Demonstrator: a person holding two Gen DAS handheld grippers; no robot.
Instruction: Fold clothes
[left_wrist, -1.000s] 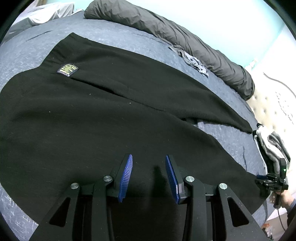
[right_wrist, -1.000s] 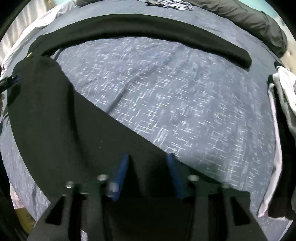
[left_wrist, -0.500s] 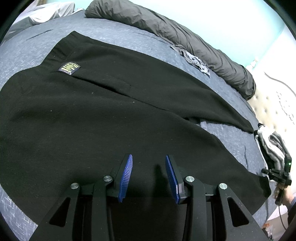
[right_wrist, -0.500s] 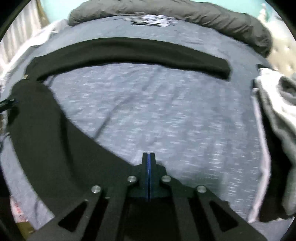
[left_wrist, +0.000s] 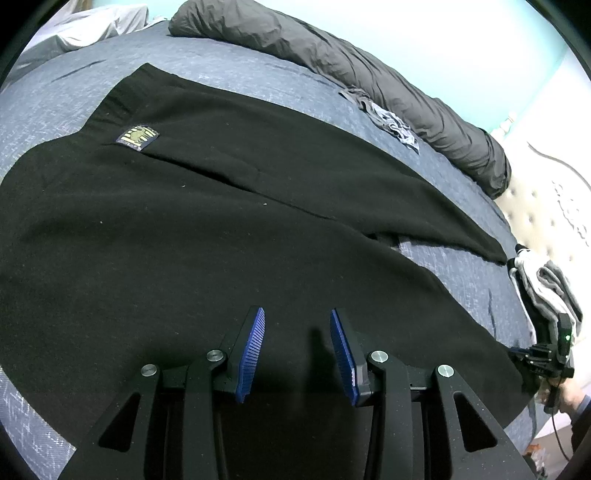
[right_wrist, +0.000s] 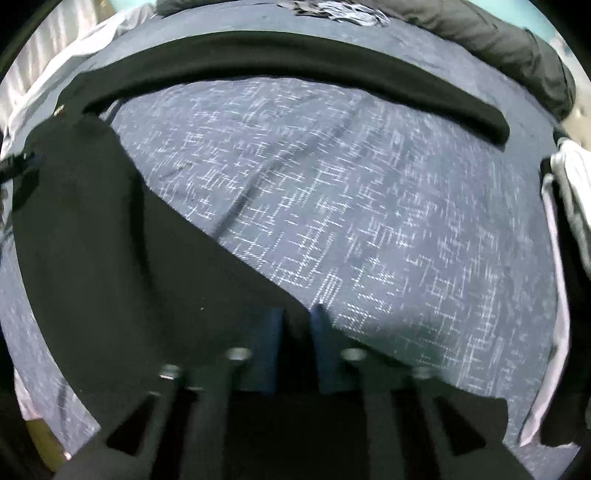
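Trousers (left_wrist: 184, 258) lie flat on the bed (right_wrist: 369, 206), legs apart, unfolded. Left gripper (left_wrist: 297, 350) hovers apart, empty; right gripper (right_wrist: 297, 332), blurred, is opening, seemingly over a hem.

Wide bed (left_wrist: 258, 77) dressed in blue-grey speckled sheet. Rumpled dark grey duvet (left_wrist: 369, 85) bunched along the far edge, against a pale aqua wall (left_wrist: 461, 55). Cream tufted headboard (left_wrist: 535, 206) at the right. Pale curtain (right_wrist: 44, 55) glimpsed at the left. Soft, even light.
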